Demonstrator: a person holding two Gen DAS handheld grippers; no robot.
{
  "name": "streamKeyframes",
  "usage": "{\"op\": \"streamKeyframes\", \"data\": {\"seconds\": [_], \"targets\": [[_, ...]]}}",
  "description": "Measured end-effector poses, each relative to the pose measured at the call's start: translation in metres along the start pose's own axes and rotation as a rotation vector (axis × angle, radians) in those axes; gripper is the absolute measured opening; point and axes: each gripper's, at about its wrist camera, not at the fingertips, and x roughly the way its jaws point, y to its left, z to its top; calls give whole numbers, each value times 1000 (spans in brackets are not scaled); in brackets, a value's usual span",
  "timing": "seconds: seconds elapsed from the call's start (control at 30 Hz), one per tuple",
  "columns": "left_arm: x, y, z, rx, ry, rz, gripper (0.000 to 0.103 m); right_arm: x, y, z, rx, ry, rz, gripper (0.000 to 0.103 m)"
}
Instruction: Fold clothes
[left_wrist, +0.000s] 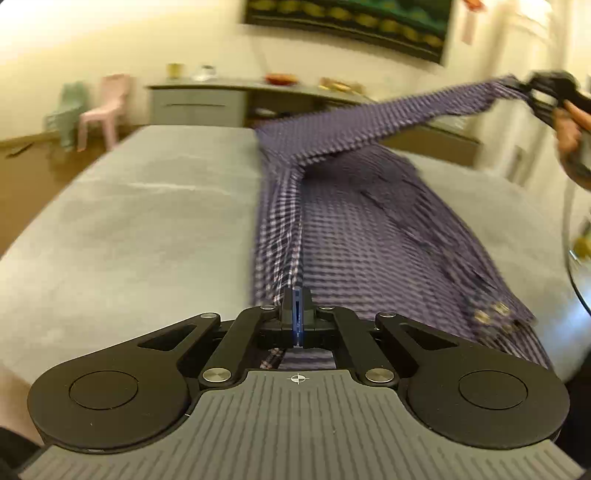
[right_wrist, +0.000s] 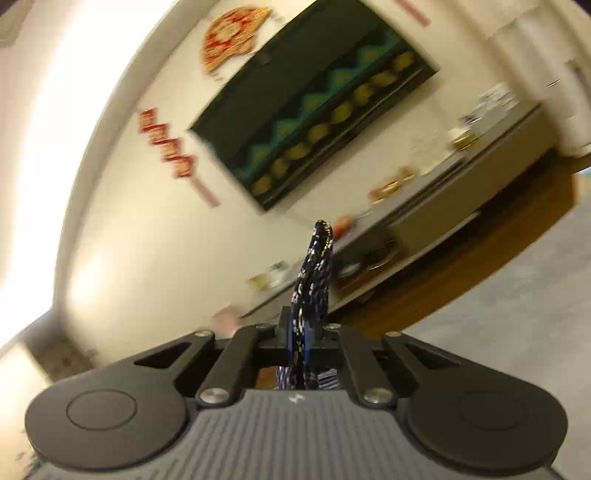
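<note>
A purple checked shirt lies lengthwise on a grey padded surface. My left gripper sits at the shirt's near end. Its jaws are pressed together on a raised fold of the cloth that runs straight away from the fingertips. One sleeve is stretched up and to the right, off the surface. The right gripper holds its end at the far right, with a hand behind it. In the right wrist view the right gripper is shut on a bunch of the dark checked cloth, which sticks out past the fingertips.
A grey sideboard with dishes stands against the far wall, below a dark wall hanging. A pink chair and a pale green one stand at the left on the wooden floor. A curved shiny rim shows at the right edge.
</note>
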Motion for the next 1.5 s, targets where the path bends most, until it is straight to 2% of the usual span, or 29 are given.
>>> {"op": "streamKeyframes", "data": {"seconds": [0.1,0.13,0.2,0.27,0.3,0.57,0.7,0.83,0.9,0.93,0.97,1.0,1.1,1.2,1.4,1.5], "targets": [[14,-13,-13,47,62,26,0,11,-33,-6,61,71,-71,5],[15,-15,-18,61,71,46,6,16,-41,-10,78,104,-88,5],[8,-15,-25,92,57,75,12,20,-45,-19,92,146,-96,5],[-6,-11,-31,123,19,102,36,22,-42,-23,97,162,-89,6],[-12,-8,-35,139,9,112,40,22,-39,-24,97,164,-82,6],[-20,10,-65,189,98,119,42,9,-10,-28,78,166,19,6],[-29,22,-63,114,67,108,42,1,15,-28,14,167,69,6],[-31,43,-62,42,77,99,49,-5,32,-29,-45,170,84,6],[-27,43,-64,60,112,59,48,-2,37,-33,-55,193,103,6],[-25,40,-65,83,129,46,40,0,39,-36,-62,209,117,6],[-25,34,-65,114,140,45,10,3,43,-40,-70,229,130,6],[-28,27,-65,145,142,51,0,8,49,-48,-86,261,142,6],[-40,4,-63,249,151,79,0,25,70,-73,-149,353,164,6],[-52,-29,-65,443,173,143,0,44,98,-111,-242,453,196,6],[-34,-69,-90,700,216,156,0,91,164,-224,-445,660,250,6],[-34,-74,-104,733,260,116,2,105,170,-272,-565,759,189,6]]}}
